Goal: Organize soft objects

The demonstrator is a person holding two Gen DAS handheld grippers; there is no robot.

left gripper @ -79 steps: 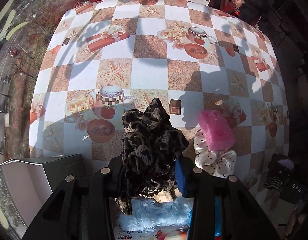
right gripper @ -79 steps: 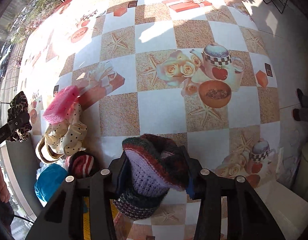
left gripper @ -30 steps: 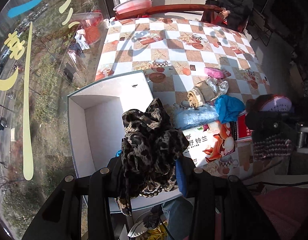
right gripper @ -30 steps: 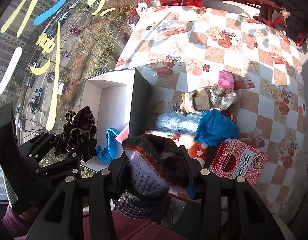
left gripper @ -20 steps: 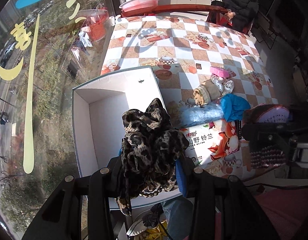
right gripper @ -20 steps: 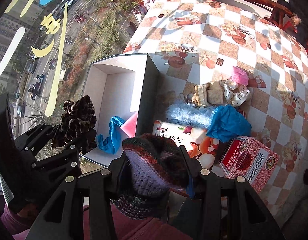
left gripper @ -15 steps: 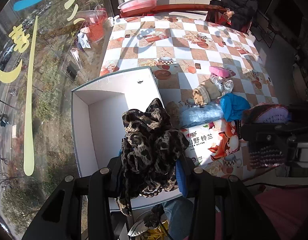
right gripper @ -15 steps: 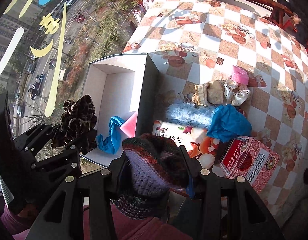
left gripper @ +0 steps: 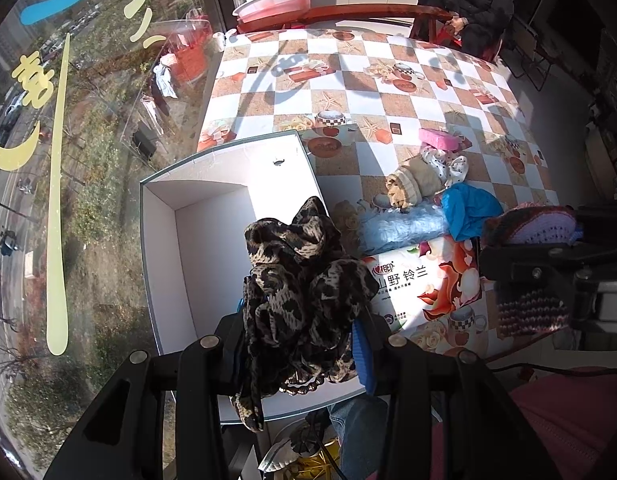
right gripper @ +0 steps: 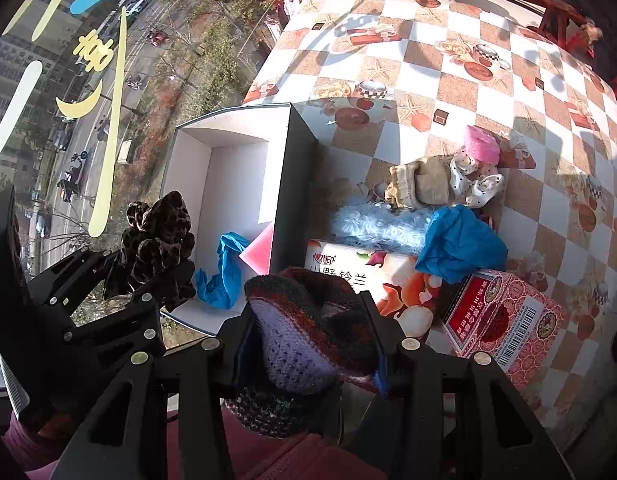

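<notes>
My left gripper is shut on a leopard-print scarf and holds it above the near end of an open white box. It also shows in the right wrist view. My right gripper is shut on a purple and dark knitted hat, held off the table's near edge; it shows at the right in the left wrist view. Inside the box lie a blue cloth and a pink piece.
On the checked tablecloth lie a pale blue fluffy cloth, a blue cloth, a beige sock, a dotted white cloth and a pink sponge. A tissue box and a red box stand near the edge. A person sits beyond.
Both grippers have pulled back and up from the table with their cloths and now hover near the box; in the last half second little has moved.
</notes>
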